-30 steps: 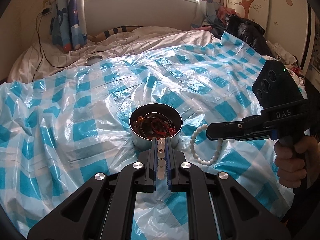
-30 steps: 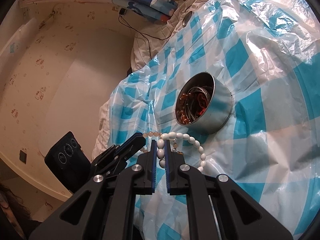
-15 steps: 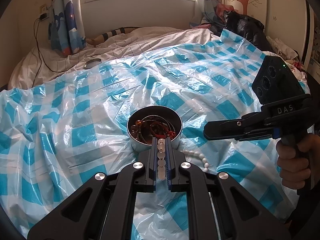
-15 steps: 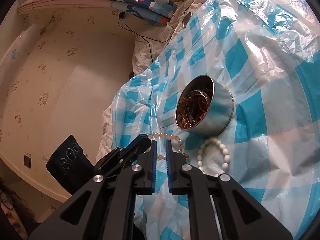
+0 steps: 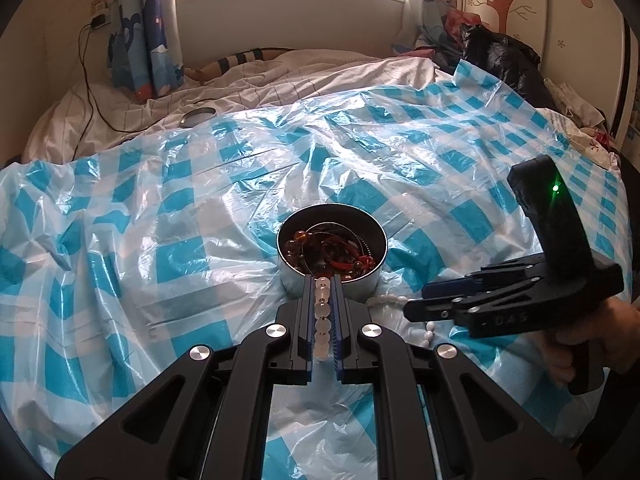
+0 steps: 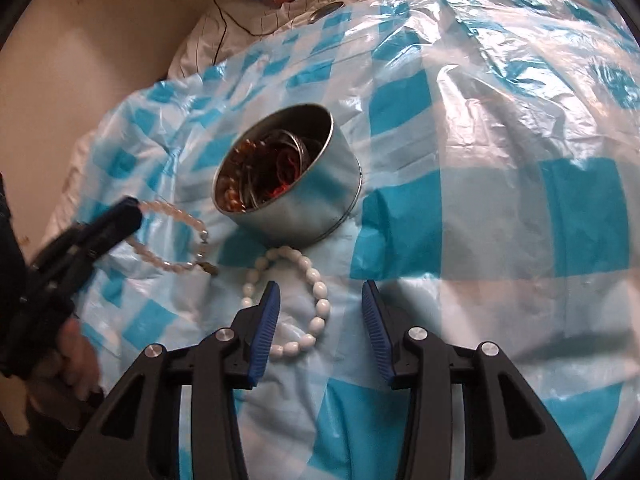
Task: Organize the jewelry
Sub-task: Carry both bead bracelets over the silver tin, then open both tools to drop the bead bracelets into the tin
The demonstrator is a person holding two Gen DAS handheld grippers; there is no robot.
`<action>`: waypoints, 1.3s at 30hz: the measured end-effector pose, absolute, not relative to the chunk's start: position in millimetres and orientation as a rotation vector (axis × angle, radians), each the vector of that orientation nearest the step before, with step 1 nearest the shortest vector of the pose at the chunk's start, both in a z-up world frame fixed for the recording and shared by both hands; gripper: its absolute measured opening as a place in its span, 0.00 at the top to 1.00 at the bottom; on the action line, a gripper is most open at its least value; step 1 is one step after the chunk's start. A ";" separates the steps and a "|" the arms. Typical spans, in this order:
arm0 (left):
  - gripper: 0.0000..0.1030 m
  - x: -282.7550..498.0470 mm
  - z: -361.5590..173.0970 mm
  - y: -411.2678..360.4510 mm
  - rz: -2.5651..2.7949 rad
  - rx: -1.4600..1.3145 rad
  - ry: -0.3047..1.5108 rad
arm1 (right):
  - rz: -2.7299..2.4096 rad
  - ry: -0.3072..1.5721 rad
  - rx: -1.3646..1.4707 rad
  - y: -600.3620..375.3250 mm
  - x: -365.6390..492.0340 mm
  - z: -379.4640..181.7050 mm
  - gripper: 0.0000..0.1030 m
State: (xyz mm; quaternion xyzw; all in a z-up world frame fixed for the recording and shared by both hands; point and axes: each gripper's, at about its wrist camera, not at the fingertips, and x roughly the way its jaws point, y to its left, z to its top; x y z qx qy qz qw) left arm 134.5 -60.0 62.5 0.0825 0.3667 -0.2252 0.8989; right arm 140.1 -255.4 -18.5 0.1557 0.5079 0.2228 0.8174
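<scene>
A round metal tin with amber and red beads and bangles inside stands on the blue-checked plastic sheet. My left gripper is shut on a pale translucent bead bracelet, just in front of the tin. The rest of that bracelet hangs down to the sheet. A white bead bracelet lies loose on the sheet beside the tin. My right gripper hovers over it with its jaws opening. Part of the ring lies between them, untouched by the pads.
The sheet covers a bed with a white quilt behind it. The tin's lid lies at the sheet's far left edge, next to a black cable. A black bag and clothes are piled at the back right.
My right gripper let go of the white bracelet, which dropped onto the sheet beside the tin. That gripper then rolled, sank and spread its jaws. The left gripper stayed put.
</scene>
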 end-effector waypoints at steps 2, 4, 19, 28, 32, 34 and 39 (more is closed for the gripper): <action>0.93 136.0 61.0 -59.9 -0.467 0.173 0.763 | 0.466 1.079 0.274 -248.3 138.9 -16.7 0.59; 0.93 136.8 60.0 -60.8 -0.468 0.174 0.765 | 0.452 1.079 0.161 -236.4 135.9 -15.2 0.60; 0.93 142.6 60.9 -60.2 -0.463 0.151 0.763 | 0.706 0.949 0.740 -293.9 142.7 0.5 0.92; 0.93 143.8 65.8 -67.3 -0.465 0.164 0.745 | 0.756 0.837 0.874 -299.4 149.0 18.4 0.92; 0.93 143.9 67.4 -70.7 -0.461 0.172 0.737 | 0.773 0.820 0.886 -300.6 151.3 26.2 0.92; 0.93 144.8 67.5 -70.3 -0.459 0.171 0.737 | 0.781 0.819 0.893 -297.5 153.6 26.9 0.92; 0.93 144.9 69.2 -69.7 -0.456 0.173 0.729 | 0.790 0.812 0.904 -292.0 159.2 27.6 0.92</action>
